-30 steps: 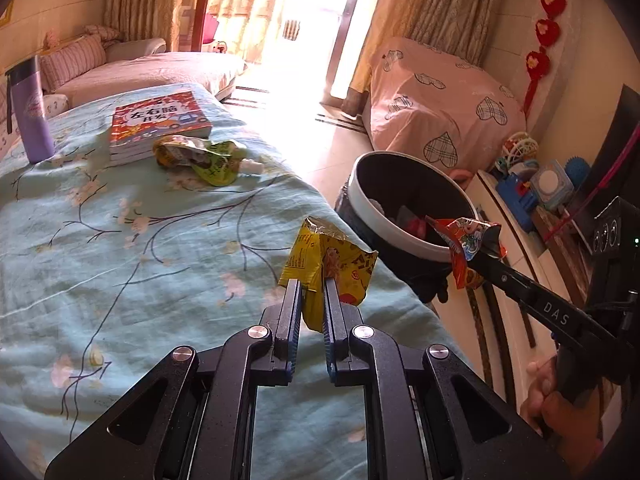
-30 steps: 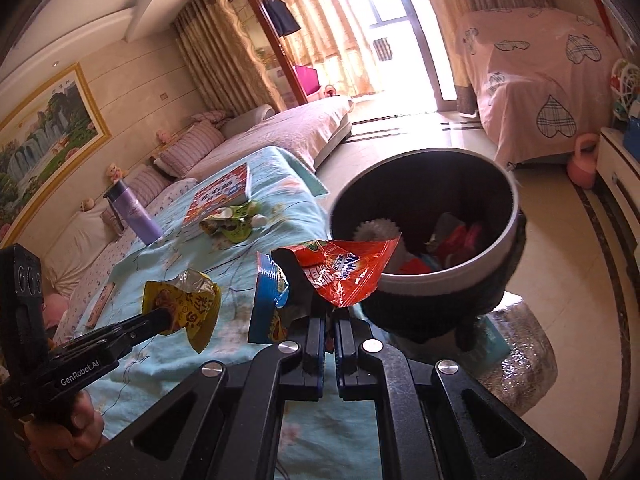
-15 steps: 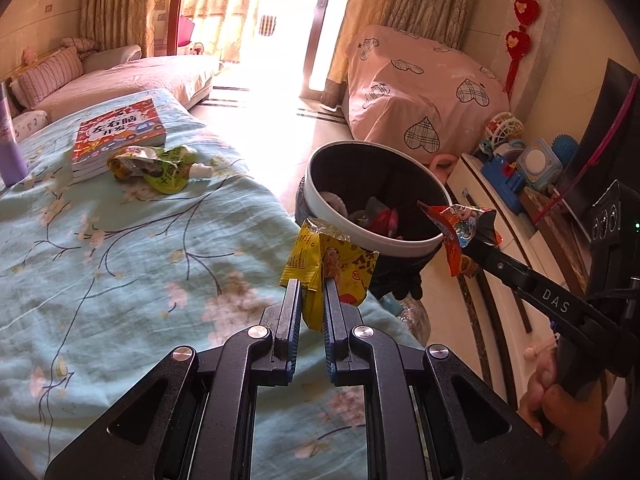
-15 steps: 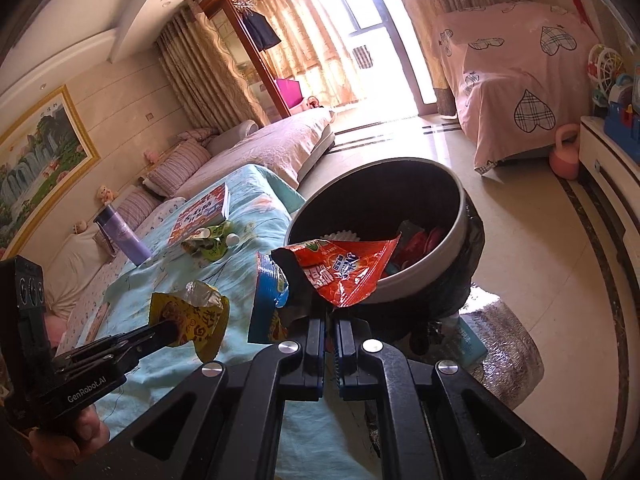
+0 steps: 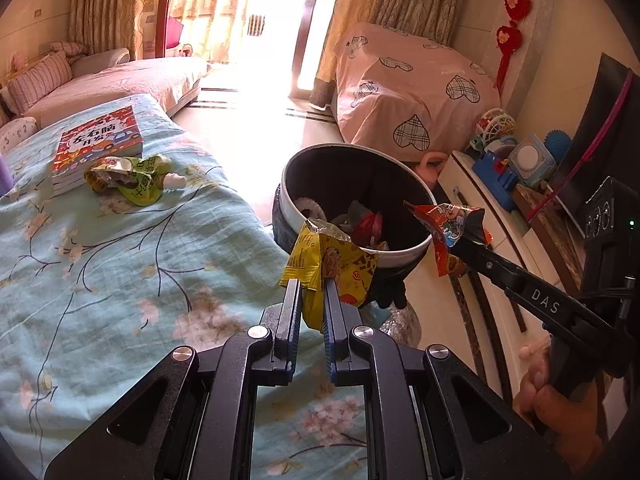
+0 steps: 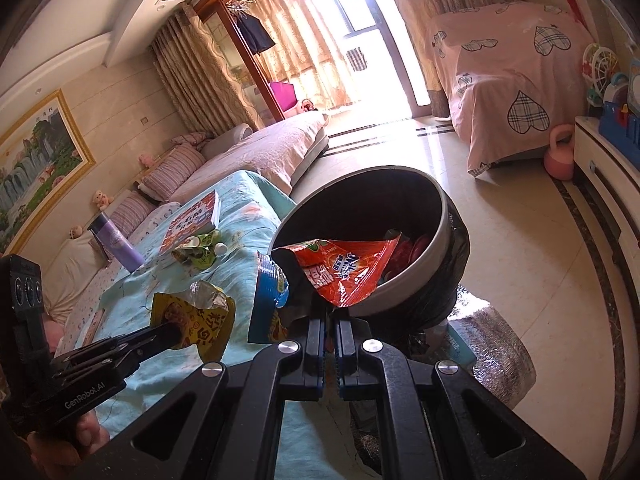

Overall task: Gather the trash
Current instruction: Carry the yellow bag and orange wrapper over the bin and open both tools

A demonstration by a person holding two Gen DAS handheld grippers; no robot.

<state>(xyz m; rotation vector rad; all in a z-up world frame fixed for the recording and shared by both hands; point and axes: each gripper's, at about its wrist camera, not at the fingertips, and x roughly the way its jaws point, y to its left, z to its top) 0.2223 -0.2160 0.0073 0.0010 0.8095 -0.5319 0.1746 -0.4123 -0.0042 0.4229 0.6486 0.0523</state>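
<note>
Your left gripper pinches the yellow wrapper; your right gripper clamps the red wrapper. Release short of the trash bin rim and both may flutter onto the floor.

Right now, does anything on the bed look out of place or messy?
Yes. A crumpled green wrapper lies on the blue bedspread, touching the book; it is trash not yet collected. A purple bottle also stands upright on the bedspread. Nothing looks spilled.
</note>
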